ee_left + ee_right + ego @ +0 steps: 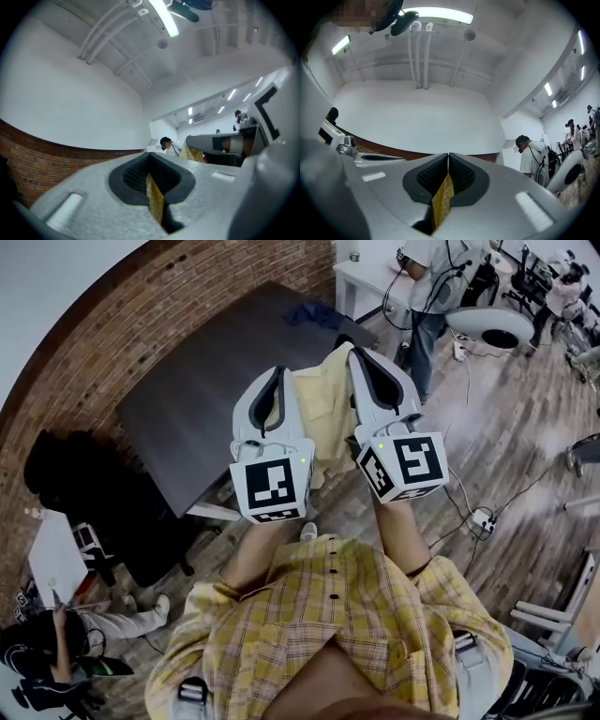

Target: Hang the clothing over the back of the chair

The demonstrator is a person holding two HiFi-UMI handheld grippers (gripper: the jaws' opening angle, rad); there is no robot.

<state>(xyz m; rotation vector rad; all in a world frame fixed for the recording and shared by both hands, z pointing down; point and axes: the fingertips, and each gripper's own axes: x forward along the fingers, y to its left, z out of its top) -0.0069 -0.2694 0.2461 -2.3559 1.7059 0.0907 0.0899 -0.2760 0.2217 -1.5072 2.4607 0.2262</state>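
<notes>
A yellow checked garment (323, 413) hangs between my two grippers, which are raised and pointing up and away from me. In the head view my left gripper (277, 373) and right gripper (355, 352) each pinch an upper edge of it. The left gripper view shows the left gripper (152, 165) shut on a strip of the yellow cloth (155, 205). The right gripper (448, 160) is likewise shut on a yellow fold (442, 202). A black chair (70, 479) stands at the left by the brick wall, well away from both grippers.
A dark table (202, 390) lies beneath the garment, with a blue cloth (314, 313) at its far end. A person (427, 287) stands at the back right by a white desk. Cables and a power strip (482, 518) lie on the wooden floor. Someone sits at the lower left (56, 652).
</notes>
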